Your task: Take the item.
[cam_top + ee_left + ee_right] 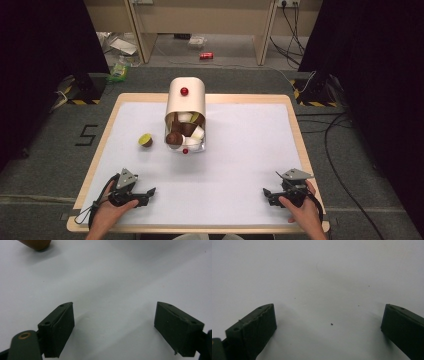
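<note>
A cream canister (187,102) with a red knob lies tipped on its side at the table's middle back, its mouth toward me. Several brown, white and green capsules (184,131) spill from the mouth, partly behind a clear lid with a red knob (185,150). One capsule with a green top (145,140) sits alone to the canister's left. My left gripper (148,195) rests open at the near left, jaws wide over bare white surface (114,315). My right gripper (269,195) rests open at the near right, nothing between its jaws (329,322).
The white mat (240,150) covers a wood-edged table (295,130). A brown object (36,243) shows at the top left of the left gripper view. Beyond the table lie floor cables (340,125), a red can (206,56) and litter (120,65).
</note>
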`<state>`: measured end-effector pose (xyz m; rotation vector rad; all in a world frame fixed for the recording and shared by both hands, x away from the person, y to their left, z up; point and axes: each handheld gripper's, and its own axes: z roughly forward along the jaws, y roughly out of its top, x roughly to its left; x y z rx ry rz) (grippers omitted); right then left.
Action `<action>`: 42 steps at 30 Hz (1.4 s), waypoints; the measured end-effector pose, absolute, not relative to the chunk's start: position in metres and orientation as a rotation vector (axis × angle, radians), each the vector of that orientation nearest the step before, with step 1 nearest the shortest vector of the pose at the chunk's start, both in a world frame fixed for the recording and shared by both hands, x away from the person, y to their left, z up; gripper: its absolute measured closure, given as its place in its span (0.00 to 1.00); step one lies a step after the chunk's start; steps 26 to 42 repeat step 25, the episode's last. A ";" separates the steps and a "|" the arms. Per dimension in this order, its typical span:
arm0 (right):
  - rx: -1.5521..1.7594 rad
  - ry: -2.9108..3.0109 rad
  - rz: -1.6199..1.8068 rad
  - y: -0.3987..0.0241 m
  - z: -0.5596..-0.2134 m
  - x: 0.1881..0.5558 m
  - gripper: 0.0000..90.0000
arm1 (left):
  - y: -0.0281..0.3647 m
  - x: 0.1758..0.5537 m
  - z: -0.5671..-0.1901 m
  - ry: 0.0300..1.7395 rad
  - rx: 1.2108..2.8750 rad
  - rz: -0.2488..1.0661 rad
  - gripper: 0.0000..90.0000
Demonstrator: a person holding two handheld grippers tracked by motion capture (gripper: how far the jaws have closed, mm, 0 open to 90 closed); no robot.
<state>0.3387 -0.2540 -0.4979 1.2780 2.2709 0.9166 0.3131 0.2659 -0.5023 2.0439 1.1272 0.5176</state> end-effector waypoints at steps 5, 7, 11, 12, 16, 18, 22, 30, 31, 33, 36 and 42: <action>1.276 2.273 0.914 -0.254 -0.498 0.339 0.01 | 0.265 0.307 -0.502 1.127 2.053 0.521 0.18; 1.276 2.273 0.914 -0.254 -0.498 0.339 0.01 | 0.266 0.305 -0.502 1.132 2.053 0.519 0.18; 1.279 2.272 0.914 -0.254 -0.498 0.339 0.01 | 0.267 0.301 -0.503 1.138 2.041 0.512 0.18; 1.278 2.272 0.914 -0.254 -0.498 0.339 0.01 | 0.267 0.301 -0.504 1.143 2.035 0.510 0.18; 1.278 2.272 0.914 -0.254 -0.498 0.339 0.01 | 0.269 0.296 -0.507 1.148 1.998 0.516 0.18; 1.278 2.272 0.914 -0.254 -0.498 0.339 0.01 | 0.269 0.295 -0.509 1.146 1.982 0.522 0.17; 1.278 2.272 0.913 -0.254 -0.498 0.338 0.01 | 0.271 0.295 -0.511 1.136 1.967 0.524 0.17; 1.278 2.272 0.913 -0.254 -0.498 0.338 0.01 | 0.271 0.295 -0.511 1.135 1.968 0.521 0.17; 1.278 2.272 0.913 -0.254 -0.498 0.338 0.01 | 0.271 0.295 -0.511 1.135 1.968 0.521 0.17; 1.278 2.272 0.913 -0.254 -0.498 0.338 0.01 | 0.271 0.295 -0.511 1.135 1.968 0.521 0.17; 1.278 2.272 0.913 -0.254 -0.498 0.338 0.01 | 0.271 0.295 -0.511 1.135 1.968 0.521 0.17; 1.278 2.272 0.913 -0.254 -0.498 0.338 0.01 | 0.271 0.295 -0.511 1.135 1.968 0.521 0.17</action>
